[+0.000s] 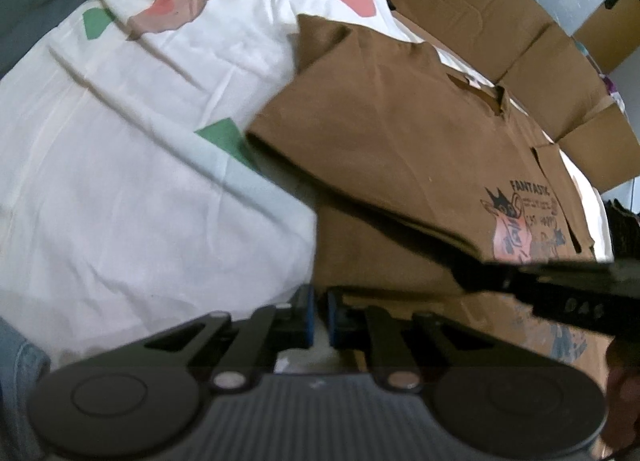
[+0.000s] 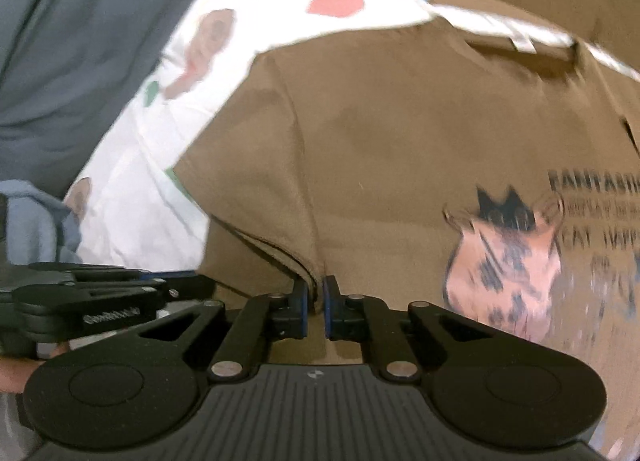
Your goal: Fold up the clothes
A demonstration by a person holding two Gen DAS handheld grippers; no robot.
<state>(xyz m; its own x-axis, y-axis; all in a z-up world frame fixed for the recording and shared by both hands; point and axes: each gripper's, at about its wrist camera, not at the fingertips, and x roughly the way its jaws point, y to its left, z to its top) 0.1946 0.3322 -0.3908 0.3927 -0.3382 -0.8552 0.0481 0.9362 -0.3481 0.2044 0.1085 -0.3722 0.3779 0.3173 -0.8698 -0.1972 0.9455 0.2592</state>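
Left wrist view: nearest is the left gripper, black ribbed plastic with blue-padded fingers. Its jaws are almost together, with only a thin slit between the pads; whether cloth is pinched there cannot be told. Just beyond lies the brown T-shirt, soft matte cotton, one half folded over itself, with a pink pig print and dark lettering near its right edge. It rests on a white bedsheet, creased, with green, pink and brown patches. The right gripper reaches in from the right onto the shirt's edge. Behind stand open cardboard boxes; their contents are hidden.

Right wrist view: the right gripper is nearly closed, its pads pinching a layered fold of the brown T-shirt. The left gripper lies at the left.
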